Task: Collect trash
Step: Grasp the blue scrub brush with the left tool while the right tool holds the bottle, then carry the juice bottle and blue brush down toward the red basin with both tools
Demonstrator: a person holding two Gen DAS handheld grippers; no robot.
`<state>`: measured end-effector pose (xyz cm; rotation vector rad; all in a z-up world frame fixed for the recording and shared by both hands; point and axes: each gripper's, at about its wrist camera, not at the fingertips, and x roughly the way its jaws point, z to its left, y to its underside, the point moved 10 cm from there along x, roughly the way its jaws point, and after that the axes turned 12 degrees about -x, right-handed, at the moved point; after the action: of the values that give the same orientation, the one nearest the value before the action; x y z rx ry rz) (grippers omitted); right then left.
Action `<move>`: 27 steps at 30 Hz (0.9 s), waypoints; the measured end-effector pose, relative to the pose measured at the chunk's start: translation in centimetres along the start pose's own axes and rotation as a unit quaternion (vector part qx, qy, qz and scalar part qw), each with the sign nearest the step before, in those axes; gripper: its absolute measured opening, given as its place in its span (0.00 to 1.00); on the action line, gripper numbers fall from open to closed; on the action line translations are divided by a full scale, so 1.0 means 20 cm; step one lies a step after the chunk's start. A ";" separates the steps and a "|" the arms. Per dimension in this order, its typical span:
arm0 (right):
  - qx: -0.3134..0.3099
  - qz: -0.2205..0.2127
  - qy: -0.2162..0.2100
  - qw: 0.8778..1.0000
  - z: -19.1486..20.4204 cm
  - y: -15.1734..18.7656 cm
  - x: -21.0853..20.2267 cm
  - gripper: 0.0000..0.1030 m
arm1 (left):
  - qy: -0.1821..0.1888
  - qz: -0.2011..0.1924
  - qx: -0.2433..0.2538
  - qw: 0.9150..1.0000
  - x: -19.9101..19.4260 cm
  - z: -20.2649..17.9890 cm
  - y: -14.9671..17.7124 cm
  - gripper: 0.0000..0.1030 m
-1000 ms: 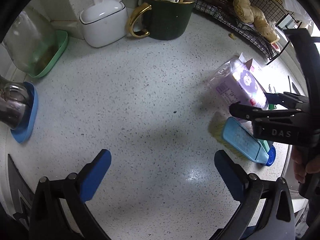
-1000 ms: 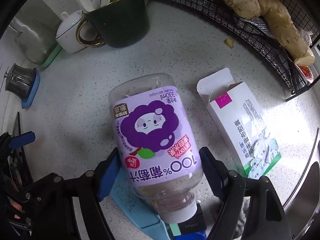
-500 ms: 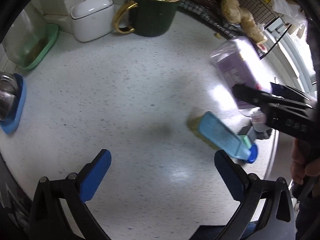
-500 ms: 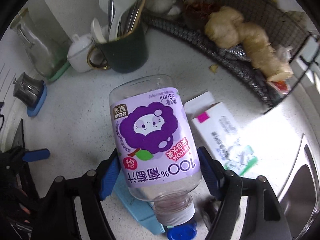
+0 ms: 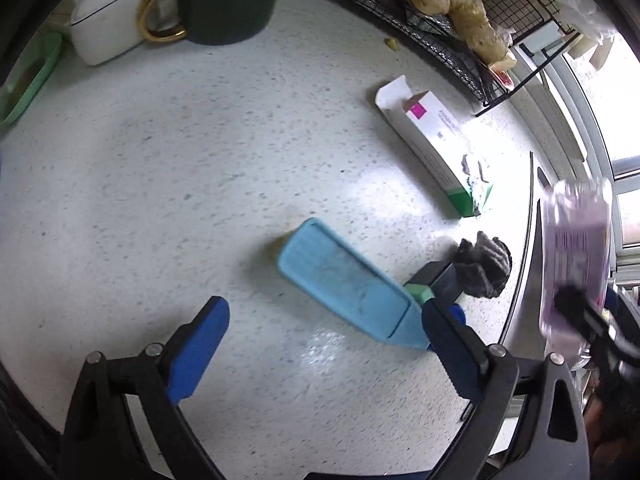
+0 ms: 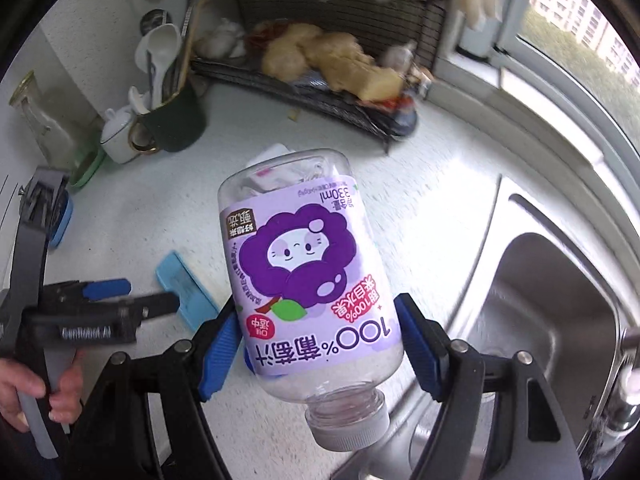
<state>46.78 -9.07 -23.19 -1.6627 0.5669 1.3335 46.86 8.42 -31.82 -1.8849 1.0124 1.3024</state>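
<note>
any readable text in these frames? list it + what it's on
"330ml": label of the juice bottle held in the right gripper.
"100%": same label, large print.
Chinese characters on the label: present, left untranscribed.
Lettering on the left gripper body: blurred.
Print on the white carton: too small.

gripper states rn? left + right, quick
Left gripper: open, holding nothing, above the countertop.
Right gripper: shut on the grape juice bottle, cap end toward the camera.
</note>
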 end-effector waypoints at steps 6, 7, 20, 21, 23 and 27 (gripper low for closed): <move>0.035 0.015 0.000 0.999 -0.05 0.18 -0.03 0.70 | -0.032 0.002 -0.006 0.999 0.13 -0.08 -0.06 0.86; 0.038 0.016 0.000 0.999 -0.05 0.20 -0.04 0.70 | -0.038 0.003 -0.009 0.999 0.15 -0.08 -0.06 0.84; 0.059 0.014 -0.002 0.998 -0.08 0.27 -0.07 0.70 | -0.100 -0.010 0.020 0.995 0.23 -0.09 -0.02 0.69; 0.060 0.014 -0.003 0.998 -0.07 0.27 -0.06 0.70 | -0.107 -0.012 0.026 0.994 0.23 -0.09 -0.01 0.61; 0.060 0.013 -0.007 0.998 -0.06 0.26 -0.06 0.70 | -0.105 -0.018 0.036 0.994 0.21 -0.09 -0.01 0.37; 0.061 0.013 -0.013 0.998 -0.02 0.27 -0.06 0.70 | -0.095 -0.020 0.063 0.993 0.20 -0.11 0.02 0.35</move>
<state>42.32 -12.36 -24.05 -1.5416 0.6447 1.3108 48.32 5.47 -34.89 -1.6454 0.9316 1.3335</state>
